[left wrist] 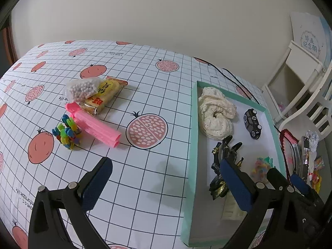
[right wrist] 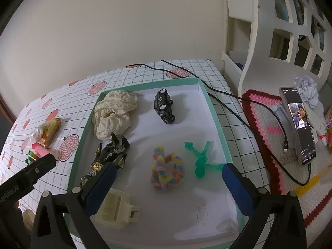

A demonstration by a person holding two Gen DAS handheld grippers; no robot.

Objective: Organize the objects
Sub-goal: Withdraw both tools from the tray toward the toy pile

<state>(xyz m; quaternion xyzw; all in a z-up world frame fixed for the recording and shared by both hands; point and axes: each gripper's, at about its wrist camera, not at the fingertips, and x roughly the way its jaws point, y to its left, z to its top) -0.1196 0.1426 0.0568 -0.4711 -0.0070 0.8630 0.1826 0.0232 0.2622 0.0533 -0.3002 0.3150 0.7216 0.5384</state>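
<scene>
A grid-and-pomegranate cloth covered the bench (left wrist: pixel 145 95) against a plain wall; a teal-rimmed tray (right wrist: pixel 87 124) held a lace scrunchie (right wrist: pixel 114 114), a black toy car (right wrist: pixel 164 105) and a pastel braided band (right wrist: pixel 168 170), the band between the right gripper's (right wrist: pixel 168 178) released jaws; the left gripper (left wrist: pixel 164 178) hung released over bare cloth; a pink tube (left wrist: pixel 95 124) lay beyond it.

Pink clip (left wrist: pixel 94 124) lies beside snack packet (left wrist: pixel 103 99)
</scene>
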